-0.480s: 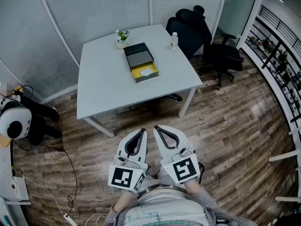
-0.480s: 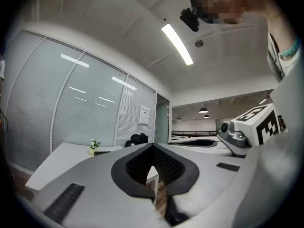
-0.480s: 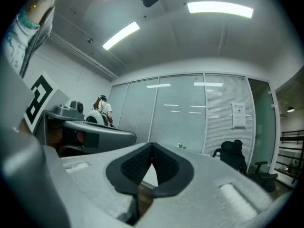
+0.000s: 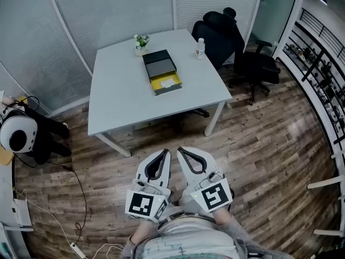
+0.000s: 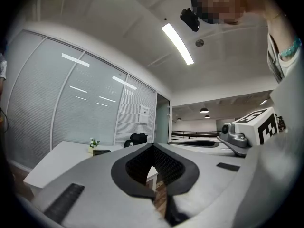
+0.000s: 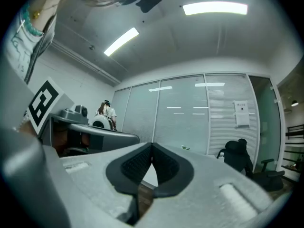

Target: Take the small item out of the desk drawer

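While both hand-held grippers sit close to the body, well apart from the surface (image 4: 118,93), nothing is engaged. The left hand-held gripper (image 4: 164,151) has its jaws together and empty. The right hand-held gripper (image 4: 181,149) is the same, tips meeting with nothing between. The desk drawer (image 4: 173,87), yellow, is pulled out of its black case (image 4: 159,62) mid-surface, open end toward the person, long axis running away and slightly skewed. It lies straight ahead across the floor (image 4: 259,144), roughly centred between the two, so neither hand is clearly nearer. The small item (image 4: 168,81) is a pale patch in the drawer, too small to identify. Both gripper views look level, so the drawer's inside is hidden there. My guess: walk up first, then open one gripper.
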